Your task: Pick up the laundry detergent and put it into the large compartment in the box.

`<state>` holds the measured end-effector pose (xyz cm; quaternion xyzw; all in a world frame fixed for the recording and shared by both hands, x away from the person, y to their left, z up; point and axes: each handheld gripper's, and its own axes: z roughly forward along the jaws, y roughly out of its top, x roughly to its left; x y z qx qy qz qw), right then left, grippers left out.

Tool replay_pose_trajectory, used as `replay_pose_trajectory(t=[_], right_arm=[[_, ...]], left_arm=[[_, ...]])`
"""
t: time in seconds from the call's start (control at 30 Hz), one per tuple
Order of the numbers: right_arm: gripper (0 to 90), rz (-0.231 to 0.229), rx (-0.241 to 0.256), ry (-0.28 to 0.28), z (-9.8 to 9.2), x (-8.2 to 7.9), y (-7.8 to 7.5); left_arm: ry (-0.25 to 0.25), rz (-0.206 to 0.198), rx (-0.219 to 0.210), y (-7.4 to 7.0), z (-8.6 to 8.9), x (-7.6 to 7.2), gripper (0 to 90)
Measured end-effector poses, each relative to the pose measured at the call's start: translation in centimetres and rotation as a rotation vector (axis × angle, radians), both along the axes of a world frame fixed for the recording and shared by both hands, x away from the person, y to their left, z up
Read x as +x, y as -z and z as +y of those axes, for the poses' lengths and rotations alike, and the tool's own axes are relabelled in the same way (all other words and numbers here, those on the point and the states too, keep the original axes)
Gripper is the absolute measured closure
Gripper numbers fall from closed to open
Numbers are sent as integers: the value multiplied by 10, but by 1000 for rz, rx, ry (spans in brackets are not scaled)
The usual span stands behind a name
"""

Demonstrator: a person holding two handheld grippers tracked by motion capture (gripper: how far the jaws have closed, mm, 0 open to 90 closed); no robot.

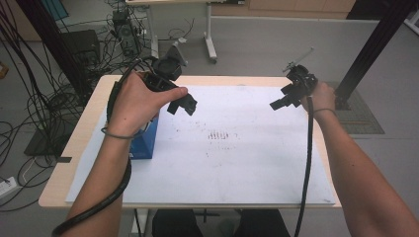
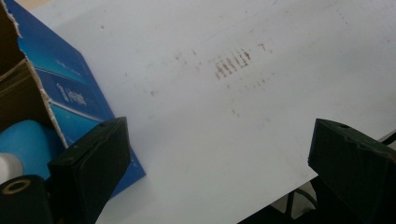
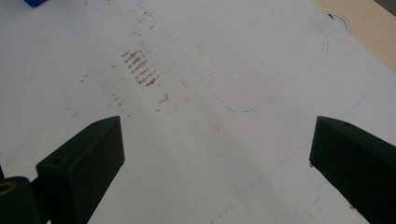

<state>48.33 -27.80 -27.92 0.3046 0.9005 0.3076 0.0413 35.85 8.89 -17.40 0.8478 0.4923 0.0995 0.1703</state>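
At counter's left edge: blue box (image 1: 148,138), torn open, something pale blue inside. Just above it, left claw (image 1: 182,105), jaws wide, empty. Right claw (image 1: 282,102) well apart, also wide, empty. Likely box first: lower squarely, avoid torn flap.

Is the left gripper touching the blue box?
Apart. The left gripper view shows the left gripper open in the air, beside the blue box, holding nothing.
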Motion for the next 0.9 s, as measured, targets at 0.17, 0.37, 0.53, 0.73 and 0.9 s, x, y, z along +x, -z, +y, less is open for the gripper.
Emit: replay_pose_trajectory(t=[0.17,0.37,0.53,0.73,0.9], right_arm=[[29,7,-1,0,2,2,1],[29,6,1,-1,1,2,2],[29,8,-2,3,0,2,2],[29,7,-2,2,-1,2,2],[29,6,0,5,-4,1,3]], left_arm=[[24,19,-4,11,-6,0,65],[42,36,-22,24,-12,2,67],[57,57,-15,39,-20,3,67],[75,88,10,63,-34,5,68],[79,104,18,79,-40,5,68]])
